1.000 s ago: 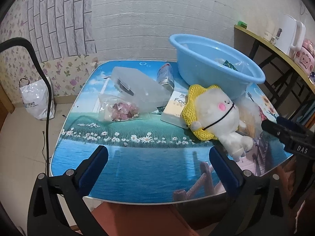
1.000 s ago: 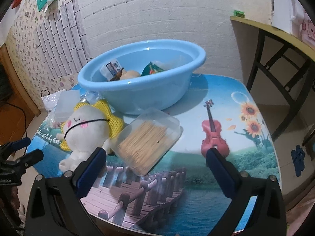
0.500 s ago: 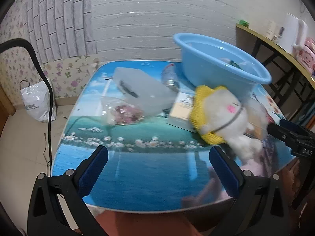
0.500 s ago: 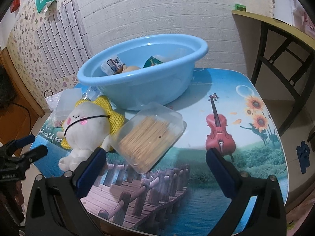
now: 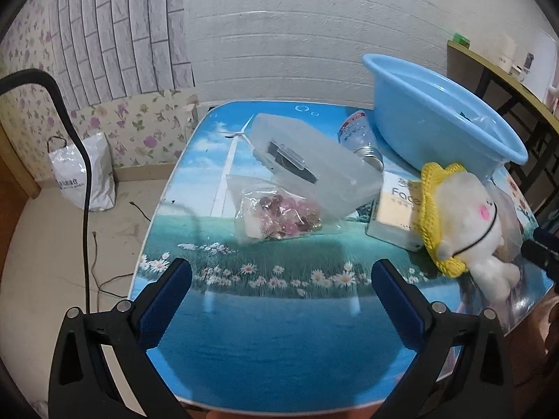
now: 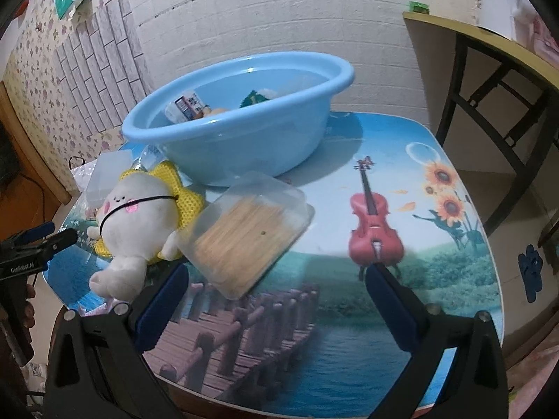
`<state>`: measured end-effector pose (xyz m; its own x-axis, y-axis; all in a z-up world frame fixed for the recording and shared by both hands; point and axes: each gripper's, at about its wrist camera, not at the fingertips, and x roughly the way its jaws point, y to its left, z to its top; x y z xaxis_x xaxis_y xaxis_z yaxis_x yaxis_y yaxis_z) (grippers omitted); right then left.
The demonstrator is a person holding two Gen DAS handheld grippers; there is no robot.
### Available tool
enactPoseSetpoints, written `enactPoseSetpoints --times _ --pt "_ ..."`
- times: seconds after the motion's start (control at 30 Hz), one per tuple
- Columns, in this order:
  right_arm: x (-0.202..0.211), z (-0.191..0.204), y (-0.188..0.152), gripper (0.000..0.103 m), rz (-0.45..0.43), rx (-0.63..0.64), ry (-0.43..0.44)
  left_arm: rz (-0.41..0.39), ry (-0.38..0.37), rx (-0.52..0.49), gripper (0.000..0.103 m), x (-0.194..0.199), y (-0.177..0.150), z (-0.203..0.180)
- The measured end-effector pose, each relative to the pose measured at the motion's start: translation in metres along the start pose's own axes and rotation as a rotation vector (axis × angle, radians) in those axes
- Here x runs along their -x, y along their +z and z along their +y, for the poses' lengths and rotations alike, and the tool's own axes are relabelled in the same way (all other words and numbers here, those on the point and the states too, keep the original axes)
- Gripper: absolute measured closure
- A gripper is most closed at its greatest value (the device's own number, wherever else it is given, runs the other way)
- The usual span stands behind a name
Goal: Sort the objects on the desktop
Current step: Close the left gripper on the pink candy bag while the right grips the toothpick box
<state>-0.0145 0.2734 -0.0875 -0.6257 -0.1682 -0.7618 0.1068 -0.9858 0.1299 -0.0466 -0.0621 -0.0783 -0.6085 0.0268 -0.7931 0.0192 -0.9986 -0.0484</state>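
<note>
Your left tool [image 5: 281,284] is spread wide with nothing between its blue pads [image 5: 164,305], hanging over the near edge of the tabletop [image 5: 279,342]. Just beyond it lies a clear bag of beads [image 5: 279,214], and a frosted plastic case [image 5: 311,164] rests tilted on the bag's far side. Right of the case a flat box [image 5: 398,213] lies on the tabletop, with a bottle [image 5: 360,139] on its side behind it, against the basin [image 5: 436,118]. The plush toy [image 5: 468,223] in a yellow hat lies at the right, overlapping the box.

Your right tool [image 6: 276,282] is also wide open and empty, its pads [image 6: 164,309] over the near tabletop [image 6: 349,349]. Between the fingers and just beyond sits a clear box of toothpicks [image 6: 249,235], tilted, its left edge touching the plush toy [image 6: 134,223]. The toy lies on its back at the near left, feet toward you. Behind both stands the blue basin [image 6: 244,136], holding a small carton [image 6: 185,108] and a green packet [image 6: 253,97]; other items in it are too hidden to name. Your left tool's tips [image 6: 45,237] show at the far left edge, close to the toy.
</note>
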Motion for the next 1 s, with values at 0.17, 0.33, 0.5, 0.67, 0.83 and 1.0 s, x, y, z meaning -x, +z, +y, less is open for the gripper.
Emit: enactPoseSetpoints --times 0.17,0.33,0.5,0.67,0.83,1.0 --pt "-0.011 0.011 0.005 0.000 0.021 0.010 -0.005 0.010 -0.029 0.001 0.000 -0.009 0.007 0.002" --pt "-0.018 0.015 0.010 0.000 0.026 0.001 -0.016 0.016 -0.037 0.006 0.000 -0.021 0.014 0.004" --pt "-0.025 0.021 0.013 0.000 0.038 0.004 -0.024 0.001 -0.072 0.028 0.001 -0.028 0.017 0.009" --pt "-0.027 0.022 0.015 0.000 0.040 0.005 -0.029 -0.020 -0.085 -0.001 0.048 -0.028 0.017 0.007" --pt "-0.028 0.022 0.015 0.000 0.035 0.011 -0.031 -0.070 -0.093 -0.044 0.076 -0.015 0.015 0.004" --pt "-0.026 0.019 0.014 0.014 0.026 0.005 -0.012 -0.061 -0.092 -0.048 0.093 -0.009 0.011 0.004"
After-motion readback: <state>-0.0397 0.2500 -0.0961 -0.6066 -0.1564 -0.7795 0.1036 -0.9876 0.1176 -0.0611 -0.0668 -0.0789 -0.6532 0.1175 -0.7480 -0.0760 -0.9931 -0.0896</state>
